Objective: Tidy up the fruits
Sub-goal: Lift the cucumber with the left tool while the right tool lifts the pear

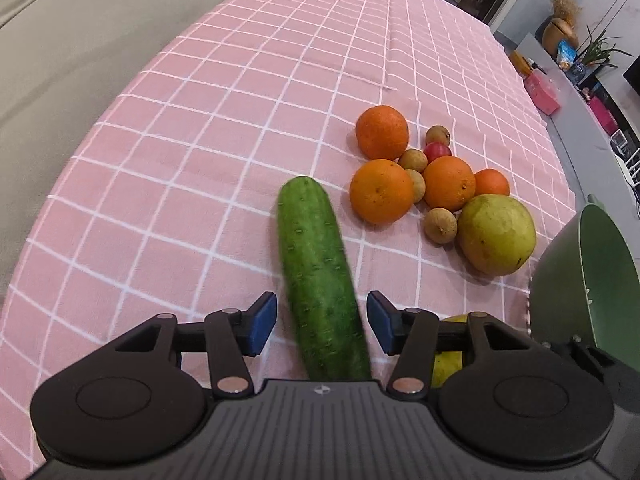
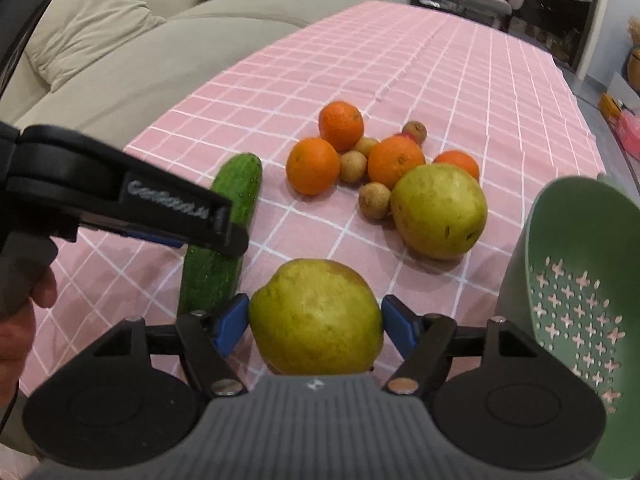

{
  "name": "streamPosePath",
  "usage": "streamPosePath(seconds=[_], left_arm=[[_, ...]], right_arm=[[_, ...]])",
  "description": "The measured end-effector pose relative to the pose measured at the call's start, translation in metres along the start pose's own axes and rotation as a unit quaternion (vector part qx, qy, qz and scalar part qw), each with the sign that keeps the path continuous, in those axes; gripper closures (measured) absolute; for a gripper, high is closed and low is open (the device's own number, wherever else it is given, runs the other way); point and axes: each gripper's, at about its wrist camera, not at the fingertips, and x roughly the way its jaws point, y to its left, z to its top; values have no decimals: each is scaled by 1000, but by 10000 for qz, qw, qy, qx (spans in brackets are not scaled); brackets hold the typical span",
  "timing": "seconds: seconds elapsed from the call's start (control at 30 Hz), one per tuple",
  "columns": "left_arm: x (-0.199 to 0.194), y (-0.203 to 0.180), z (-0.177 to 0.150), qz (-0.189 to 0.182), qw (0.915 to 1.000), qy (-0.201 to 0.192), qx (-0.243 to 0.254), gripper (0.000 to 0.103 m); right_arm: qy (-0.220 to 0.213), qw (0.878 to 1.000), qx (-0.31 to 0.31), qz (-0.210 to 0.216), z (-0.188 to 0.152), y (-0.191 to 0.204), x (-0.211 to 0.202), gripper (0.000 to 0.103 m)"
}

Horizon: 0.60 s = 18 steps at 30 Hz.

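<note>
Right wrist view: right gripper open astride pear, left gripper open astride cucumber; closing next, then colander.

Both grippers are built alike — the left gripper and right gripper are fitted with blue pads, black linkage arms with silver screws, round black hubs and a ribbed grey body. White lettering — blurred — is printed along one black finger.
</note>
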Motion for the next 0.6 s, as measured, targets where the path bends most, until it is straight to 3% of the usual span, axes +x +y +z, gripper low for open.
streamPosePath(seconds=[0.07, 0.13, 0.47, 0.6], left_arm=[[2, -1, -1, 28, 10000, 28, -19, 55], [1, -2, -2, 65, 10000, 17, 71, 58], [-21, -1, -23, 89, 9942, 798, 715, 58], [-21, -3, -34, 176, 9921, 903, 857, 59]], right_arm=[[8, 10000, -20, -50, 0, 1, 0, 35], [20, 10000, -42, -57, -2, 2, -1, 35], [395, 9992, -5, 13, -18, 8, -17, 35], [428, 9991, -68, -11, -25, 13, -22, 35]])
